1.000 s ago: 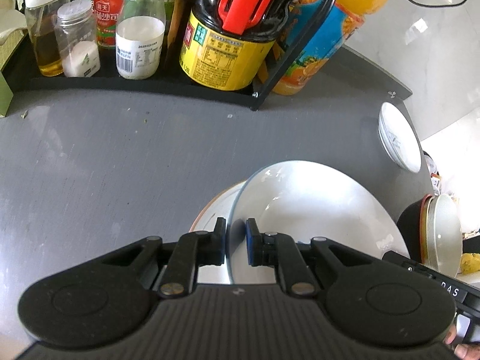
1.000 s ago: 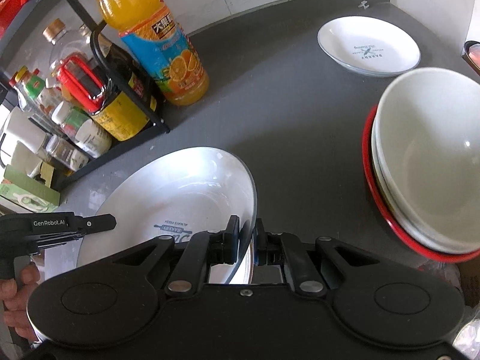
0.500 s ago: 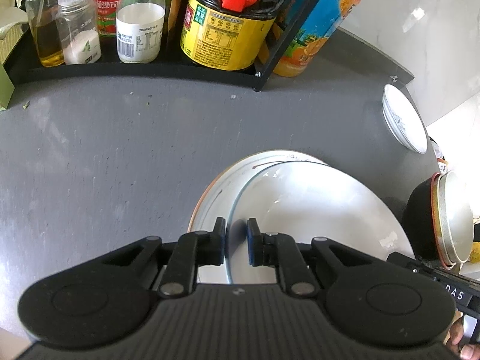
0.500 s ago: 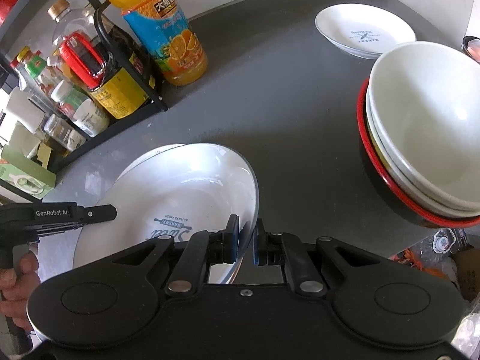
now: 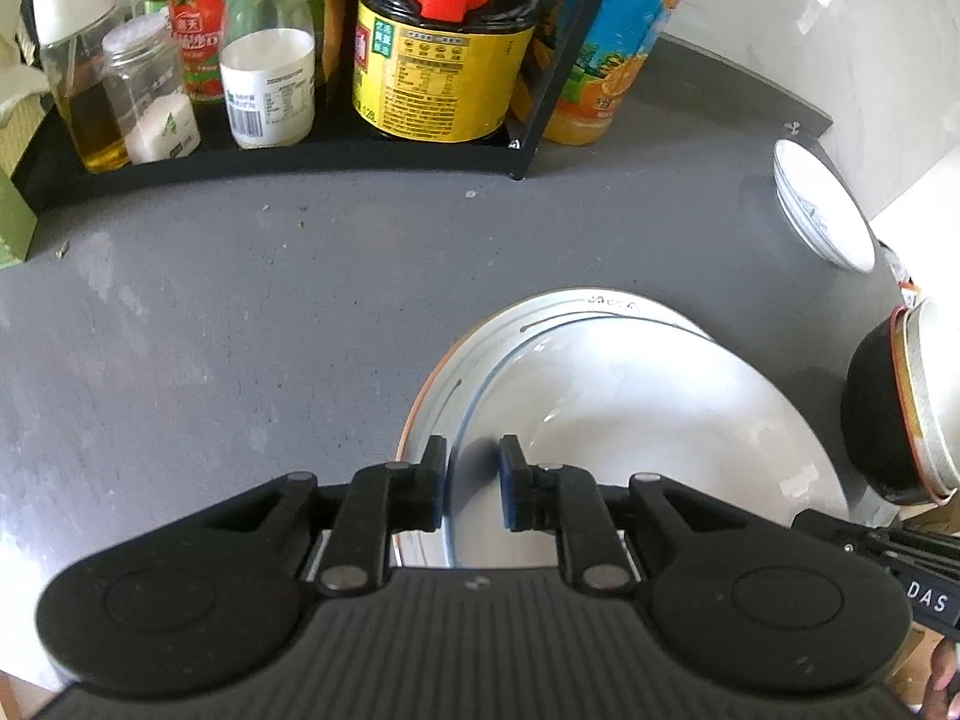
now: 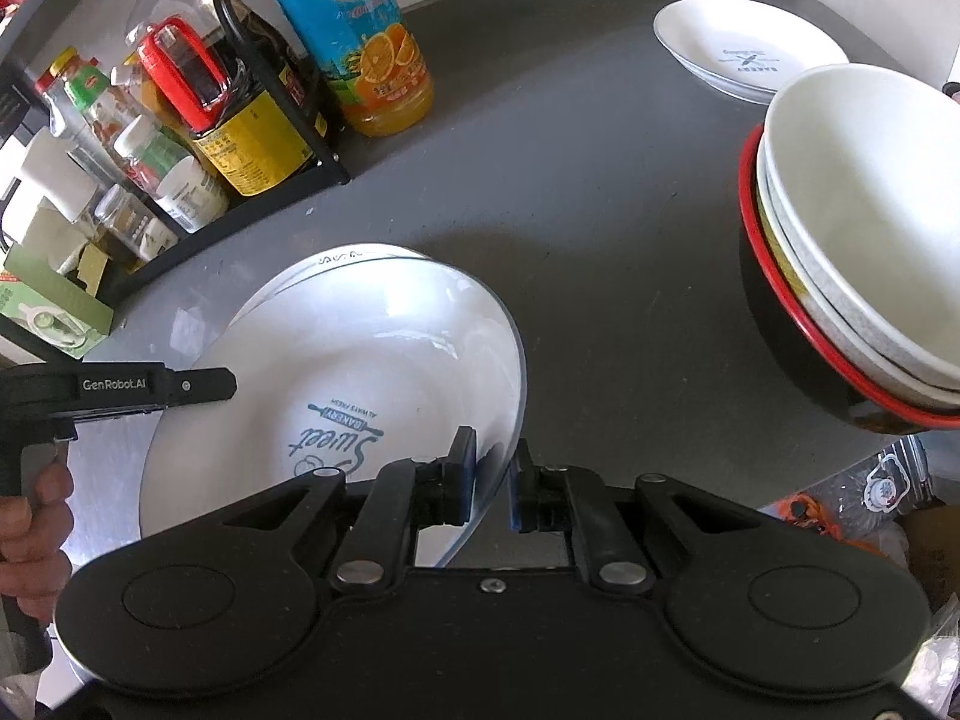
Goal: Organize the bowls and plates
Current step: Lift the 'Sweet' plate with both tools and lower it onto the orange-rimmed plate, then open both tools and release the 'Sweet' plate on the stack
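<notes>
A white deep plate (image 5: 630, 420) printed "Sweet Bakery" (image 6: 360, 372) lies low over a second plate (image 5: 480, 336) with an orange edge, whose rim (image 6: 336, 255) shows beyond it. My left gripper (image 5: 474, 483) is shut on the white plate's left rim. My right gripper (image 6: 492, 474) is shut on the opposite rim. A small white plate (image 6: 744, 48) rests at the far right of the grey counter. A stack of white bowls in a red-rimmed black bowl (image 6: 852, 192) stands at the right.
A black rack (image 5: 300, 150) of sauce and seasoning bottles lines the back of the counter, with an orange juice bottle (image 6: 366, 42) beside it. A green box (image 6: 54, 306) sits at the left. A hand (image 6: 30, 534) holds the left gripper's handle.
The white plate has come down and forward over the orange-edged plate, held by both grippers. More of the lower plate's rim shows. Both jaws look a touch wider.
</notes>
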